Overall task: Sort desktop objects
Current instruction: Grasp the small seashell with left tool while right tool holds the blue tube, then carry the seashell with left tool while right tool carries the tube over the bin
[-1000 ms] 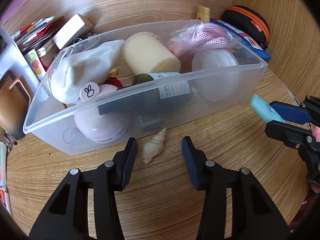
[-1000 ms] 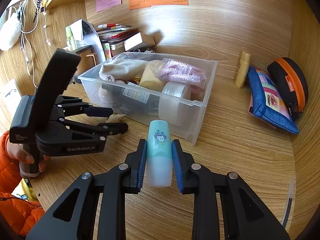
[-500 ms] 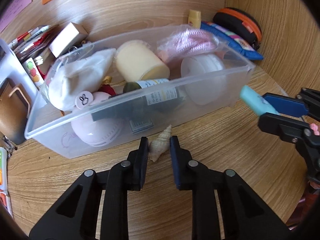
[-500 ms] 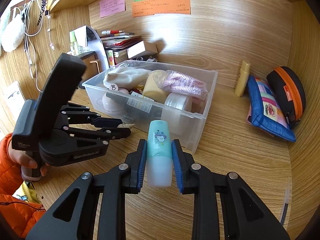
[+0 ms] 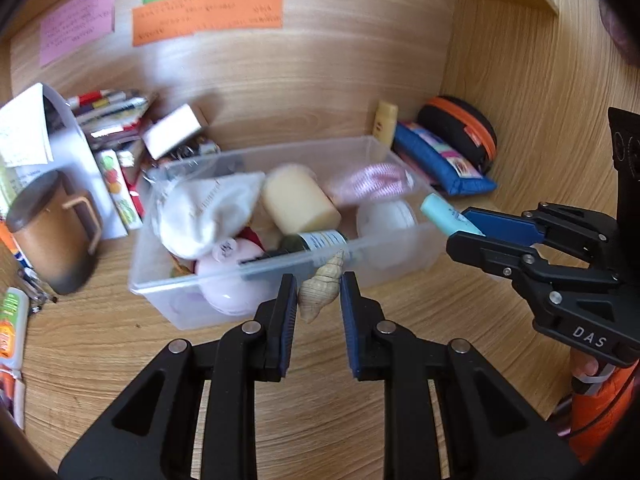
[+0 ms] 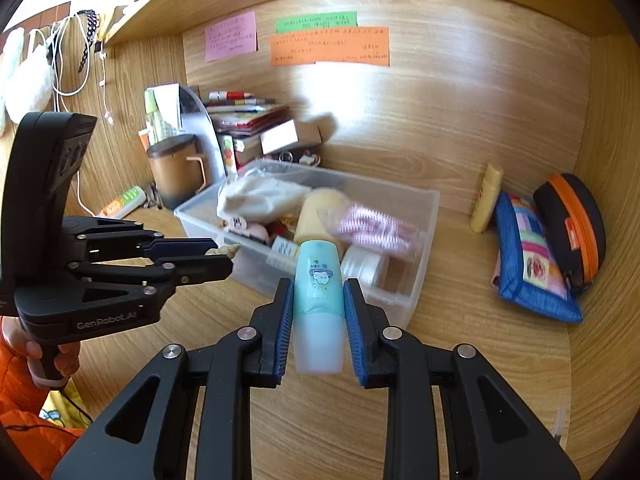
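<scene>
The bench (image 5: pixel 440 312) carries a clear bin (image 5: pixel 400 240) full of things, ahead of both tools. The left hand-held gripper (image 5: pixel 318 304) pinches a shell (image 5: pixel 322 284), lifted just before the bin's near wall. The right hand-held gripper (image 6: pixel 318 320) pinches a teal bottle (image 6: pixel 319 300) beside the bin's right end.

1 clear bin (image 6: pixel 416 236), 3 sticky notes (image 6: pixel 330 46), 1 shell (image 5: pixel 320 286), 2 pouches (image 6: pixel 528 256), 1 mug (image 5: pixel 52 236)

Wood-grain desk alcove (image 6: pixel 460 128), sticky-noted back wall (image 6: pixel 440 92)
</scene>
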The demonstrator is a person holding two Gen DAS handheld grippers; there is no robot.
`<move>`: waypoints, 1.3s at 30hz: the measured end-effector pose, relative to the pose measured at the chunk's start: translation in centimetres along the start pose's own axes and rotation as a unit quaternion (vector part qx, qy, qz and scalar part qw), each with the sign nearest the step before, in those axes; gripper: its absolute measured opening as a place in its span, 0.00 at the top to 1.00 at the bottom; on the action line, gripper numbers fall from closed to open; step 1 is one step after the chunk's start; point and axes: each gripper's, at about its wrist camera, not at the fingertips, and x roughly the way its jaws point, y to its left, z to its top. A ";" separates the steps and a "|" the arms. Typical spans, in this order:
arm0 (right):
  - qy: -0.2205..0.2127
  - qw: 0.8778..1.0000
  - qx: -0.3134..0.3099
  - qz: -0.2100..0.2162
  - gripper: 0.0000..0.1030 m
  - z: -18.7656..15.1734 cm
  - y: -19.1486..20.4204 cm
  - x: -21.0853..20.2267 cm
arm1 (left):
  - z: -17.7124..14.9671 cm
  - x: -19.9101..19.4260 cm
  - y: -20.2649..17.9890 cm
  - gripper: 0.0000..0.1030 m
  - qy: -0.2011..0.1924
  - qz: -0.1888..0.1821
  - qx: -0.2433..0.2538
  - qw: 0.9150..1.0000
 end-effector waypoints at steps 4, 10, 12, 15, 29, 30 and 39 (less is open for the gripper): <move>-0.013 1.000 -0.006 -0.008 0.78 1.4 0.2 -0.2 | 1.0 -1.1 0.8 0.79 -0.017 0.005 -0.003 1.000; -0.023 0.999 -0.015 -0.020 0.78 3.8 0.2 0.4 | 2.6 -2.3 1.4 0.79 -0.039 0.009 0.003 0.999; -0.024 0.999 -0.015 -0.023 0.78 4.6 0.0 0.7 | 3.2 -2.4 1.7 0.79 -0.043 0.010 0.002 0.999; -0.024 0.999 -0.014 -0.024 0.78 5.6 -0.1 1.3 | 4.0 -2.5 2.2 0.79 -0.048 0.006 0.002 0.999; -0.022 0.999 -0.019 -0.036 0.78 9.2 -0.7 4.1 | 7.2 0.3 3.2 0.79 -0.037 -0.009 0.018 0.999; -0.020 0.999 -0.019 -0.037 0.78 9.4 -0.8 4.3 | 7.4 0.5 3.2 0.79 -0.035 -0.010 0.019 0.999; 0.002 0.999 -0.010 -0.037 0.78 9.9 -2.2 7.2 | 8.5 3.1 4.1 0.79 -0.018 -0.013 0.019 1.000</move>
